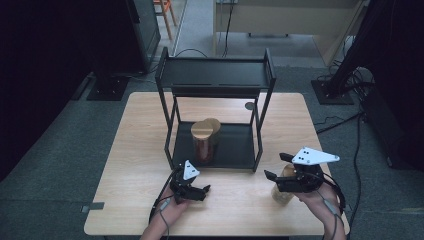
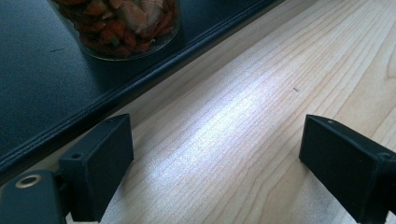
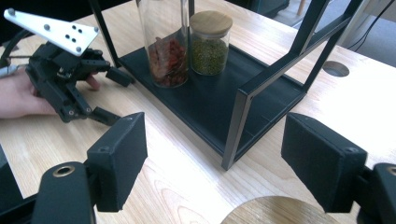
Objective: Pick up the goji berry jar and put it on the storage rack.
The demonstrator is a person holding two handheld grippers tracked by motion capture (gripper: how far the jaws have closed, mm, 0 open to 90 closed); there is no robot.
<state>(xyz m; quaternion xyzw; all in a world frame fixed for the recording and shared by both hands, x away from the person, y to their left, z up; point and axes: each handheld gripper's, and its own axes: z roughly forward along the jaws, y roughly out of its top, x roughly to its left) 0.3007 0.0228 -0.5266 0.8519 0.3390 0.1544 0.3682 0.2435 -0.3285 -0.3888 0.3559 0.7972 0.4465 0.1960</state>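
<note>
Right gripper [image 1: 276, 170] wide open above wood-lidded jar [image 1: 283, 192]; rack [image 3: 261, 100] holding jars of red bits [image 3: 168, 56] and green beans [image 3: 208, 44].

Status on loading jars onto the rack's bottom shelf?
Done: two jars stand on the rack's bottom shelf, the tall jar with red contents and the short jar with green contents. In hand: right gripper, open, hovers above a third jar on the table. Left gripper is open, holding nothing. Left: grasp and shelve it.
</note>
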